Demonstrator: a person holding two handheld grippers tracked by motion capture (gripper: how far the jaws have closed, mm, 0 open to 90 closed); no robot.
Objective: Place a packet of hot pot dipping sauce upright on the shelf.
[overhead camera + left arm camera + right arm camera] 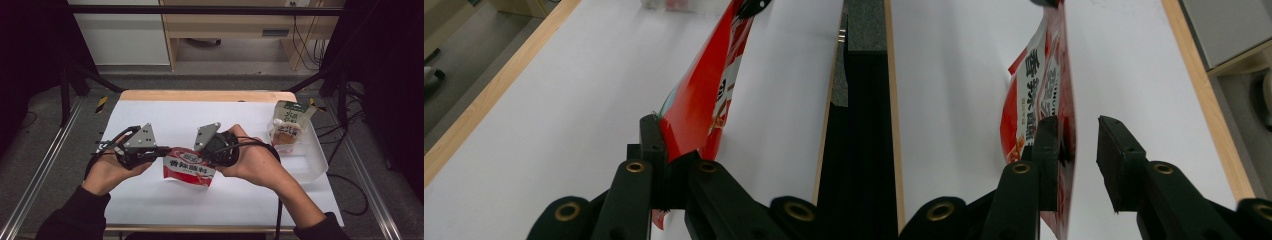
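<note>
A red snack packet [189,167] with white printed characters stands upright at the middle of the white table [165,115]. My left gripper [162,150] is shut on the packet's upper left corner; in the left gripper view the red film [696,100] is pinched between the closed jaws of that gripper [664,150]. My right gripper [202,152] is at the packet's upper right corner and stands open. In the right gripper view the packet [1040,80] shows edge-on, its edge lying against one jaw of that gripper [1078,135], with a wide gap to the other jaw.
A clear plastic bin [312,162] sits at the table's right edge with a green-and-white pouch [287,127] standing in it. A wooden strip [205,95] borders the table's far side. Metal frame rails run along both sides.
</note>
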